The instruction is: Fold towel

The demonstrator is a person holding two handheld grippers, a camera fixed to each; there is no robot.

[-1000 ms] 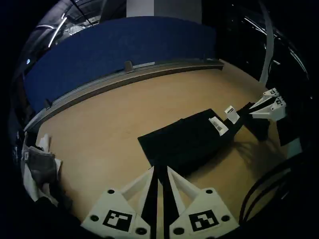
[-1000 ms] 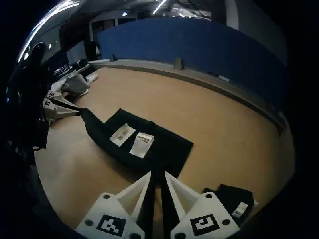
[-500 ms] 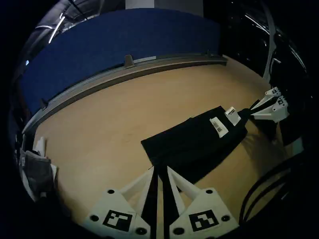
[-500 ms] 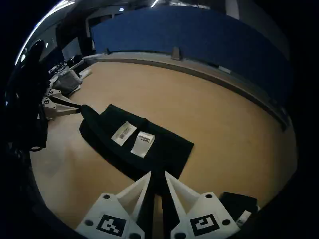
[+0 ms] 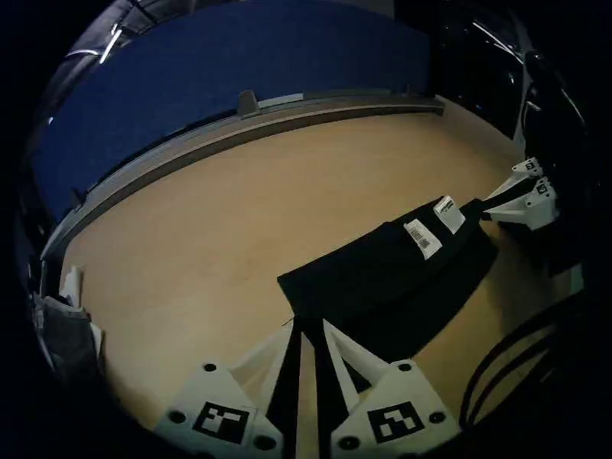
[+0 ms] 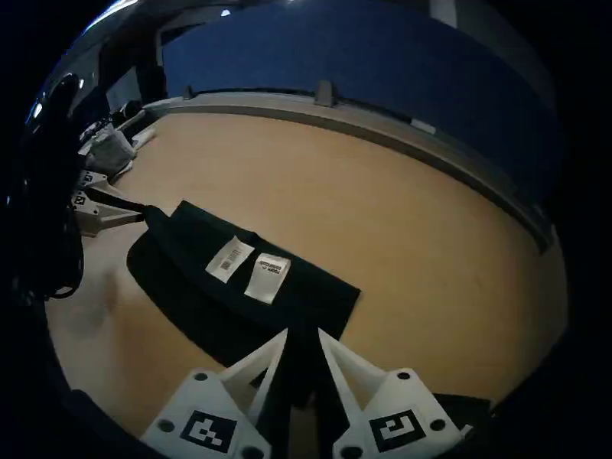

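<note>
At the far left of the left gripper view, a small pile of pale cloths (image 5: 65, 336) sits at the edge of the wooden counter (image 5: 214, 222), well apart from the work. Low in the middle, the left gripper (image 5: 308, 327) has its fingers drawn together on one corner of the black towel (image 5: 375, 275), and the fabric runs up between them. From there the towel stretches rightward across the counter. Two white labels (image 5: 423, 237) show side by side near its far end. At that end the right gripper (image 5: 489, 208) pinches the other corner, with its fingers closed on the cloth.

The held edge looks taut between the two grippers. The rest of the towel sags below it, and I cannot tell how much of it lies on the counter.

The main risk, as I judge it, is tension. If the hands pull further apart, one corner could slip free, because each grip holds only a small bite of fabric. A second risk is drag: if the sagging part catches on the counter as the edge is carried over, it could bunch and leave the fold crooked. If the two hands travel unevenly, the edges would end up skewed too.
</note>
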